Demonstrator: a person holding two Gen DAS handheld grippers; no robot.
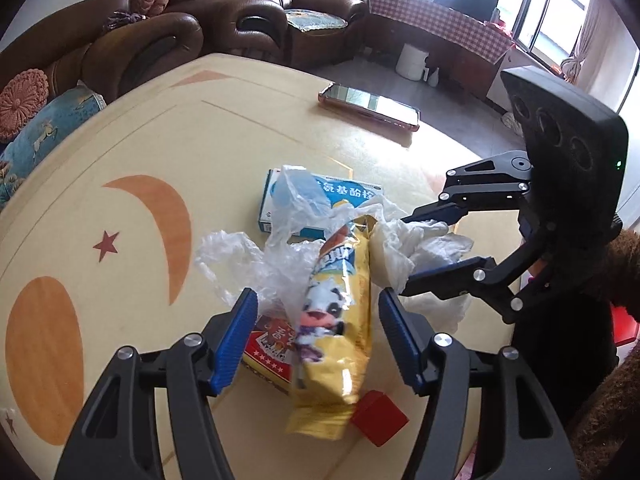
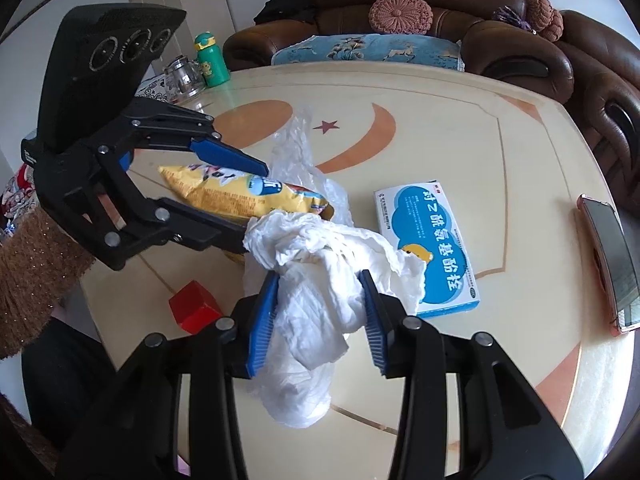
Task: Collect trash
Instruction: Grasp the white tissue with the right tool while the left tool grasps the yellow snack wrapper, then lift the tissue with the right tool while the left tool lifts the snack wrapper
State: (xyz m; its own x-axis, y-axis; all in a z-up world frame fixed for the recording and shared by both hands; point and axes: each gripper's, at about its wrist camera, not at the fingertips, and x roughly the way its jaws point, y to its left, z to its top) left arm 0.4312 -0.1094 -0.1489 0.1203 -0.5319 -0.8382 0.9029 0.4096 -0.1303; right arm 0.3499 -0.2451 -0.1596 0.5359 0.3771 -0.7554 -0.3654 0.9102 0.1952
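A yellow snack bag (image 1: 340,344) with a cartoon cow lies lengthwise between the blue pads of my left gripper (image 1: 318,340), which is shut on it. The right wrist view shows the same grip: one finger of the left gripper (image 2: 252,204) is above the bag (image 2: 224,196) and one below. A crumpled clear plastic bag (image 1: 256,264) lies tangled around it. My right gripper (image 2: 320,312) is shut on a wad of white tissue (image 2: 320,280). That tissue (image 1: 424,240) sits just right of the snack bag.
On the cream table (image 1: 160,140) lie a blue medicine box (image 2: 428,248), a red cube (image 2: 194,306), a red packet (image 1: 268,348) under the snack bag and a phone (image 2: 612,264). A green bottle (image 2: 212,60) and glass pot (image 2: 184,76) stand at the far edge. Brown sofas (image 1: 224,4) ring the table.
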